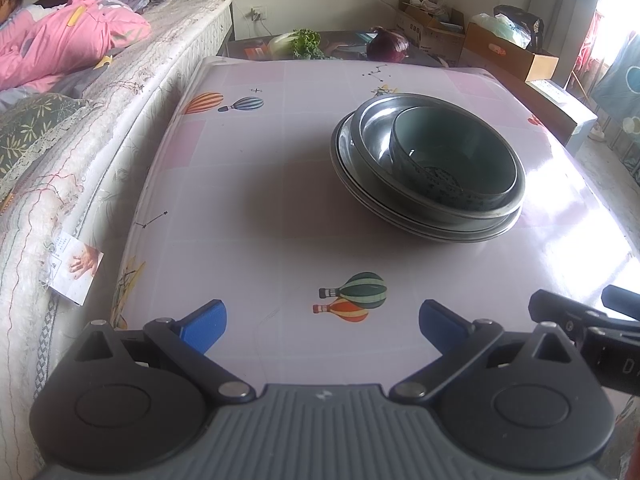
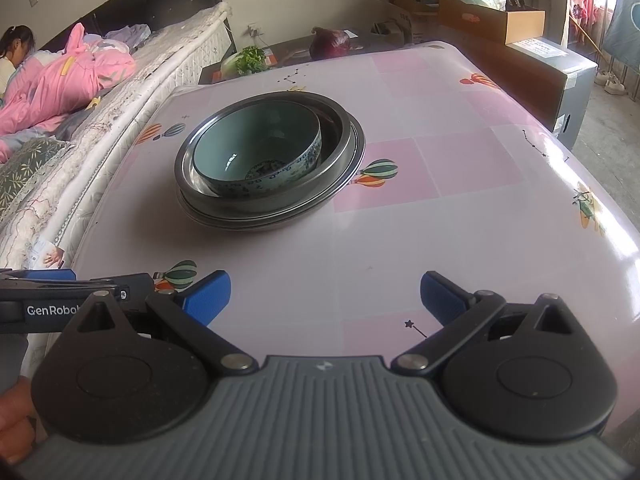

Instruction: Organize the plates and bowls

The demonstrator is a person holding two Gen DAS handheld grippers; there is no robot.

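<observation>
A teal ceramic bowl with a blue pattern sits inside a steel bowl, which rests on stacked steel plates on the pink table. My left gripper hovers open over the table's near edge, well short of the stack, nothing between its blue pads. My right gripper is open too, near the front edge, with the stack ahead and to the left. Each gripper shows at the side of the other's view.
A bed with a white mattress runs along the table's left side; a person in pink lies on it. Behind the table stand a dark low table with greens and a purple cabbage, and cardboard boxes.
</observation>
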